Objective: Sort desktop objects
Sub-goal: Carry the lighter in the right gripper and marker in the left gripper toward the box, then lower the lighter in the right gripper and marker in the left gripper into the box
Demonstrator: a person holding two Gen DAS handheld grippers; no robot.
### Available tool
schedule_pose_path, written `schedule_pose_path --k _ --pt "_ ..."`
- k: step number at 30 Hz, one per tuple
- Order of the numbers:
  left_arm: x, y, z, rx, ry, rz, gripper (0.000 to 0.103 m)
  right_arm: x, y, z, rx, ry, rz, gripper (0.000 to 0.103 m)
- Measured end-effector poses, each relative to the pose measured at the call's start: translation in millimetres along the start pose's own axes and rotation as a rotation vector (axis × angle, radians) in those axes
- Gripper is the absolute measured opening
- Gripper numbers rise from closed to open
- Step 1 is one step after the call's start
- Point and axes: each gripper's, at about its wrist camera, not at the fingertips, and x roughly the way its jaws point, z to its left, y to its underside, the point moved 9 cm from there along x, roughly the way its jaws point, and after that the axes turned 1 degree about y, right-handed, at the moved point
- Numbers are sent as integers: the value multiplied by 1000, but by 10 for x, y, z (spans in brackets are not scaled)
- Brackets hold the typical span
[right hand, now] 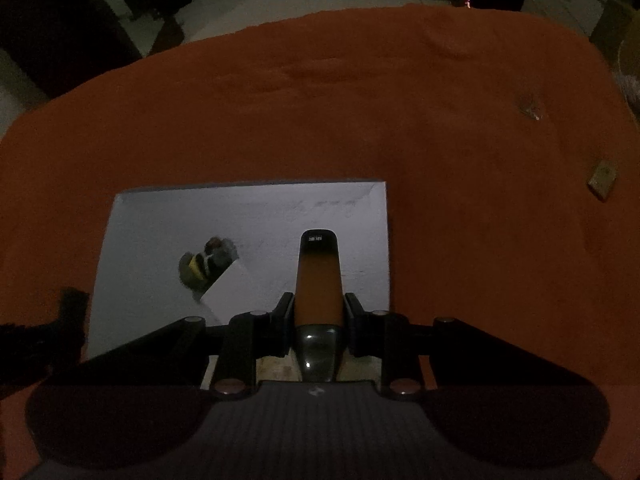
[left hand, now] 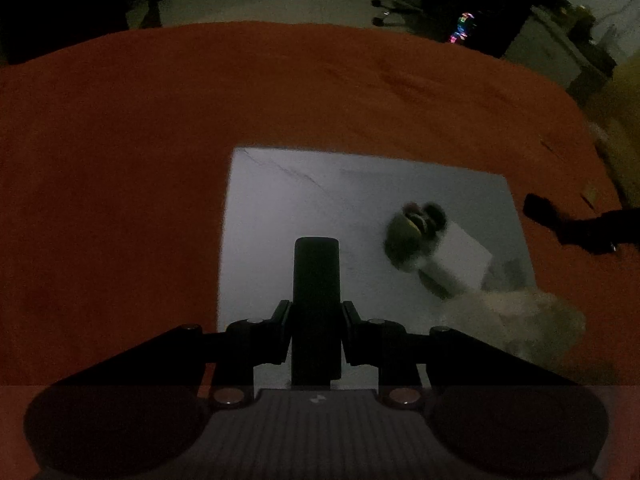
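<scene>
1. Left hand-held gripper (left hand: 316, 280): its jaws are seen drawn tight together, and a dark, upright, slab-like object (left hand: 316, 272) is clamped between them; what the object is cannot be told in the dim light.
2. Right hand-held gripper (right hand: 319, 280): its jaws are likewise closed in, and an orange-bodied object with a dark cap (right hand: 319, 276) is gripped between them, its capped end pointing forward and a grey glossy end lying back toward the camera.
3. Both held objects are seen poised over a pale grey sheet (left hand: 280, 208) that is laid flat on the table, which is covered by an orange-red cloth (left hand: 160, 120).
4. On the sheet a small round dark item with yellow in it (left hand: 416, 228) is noted, blurred, touching a white card-like piece (left hand: 460, 260); the same pair is picked up in the right wrist view, left of the orange object.
5. A fuzzy beige shape (left hand: 532, 320) is caught at the sheet's near right corner in the left wrist view; it is too blurred to be named.
6. Out on the cloth, well apart from the sheet, a small tan block (right hand: 603, 178) is spotted toward the right edge.
7. Beyond the table a dim floor and dark furniture are made out.
</scene>
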Motion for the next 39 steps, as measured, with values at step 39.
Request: schedule_pose_path --k 39 --pt "-385 1691 -862 163 165 150 21 -491 2517 462 -305 -174 220 28"
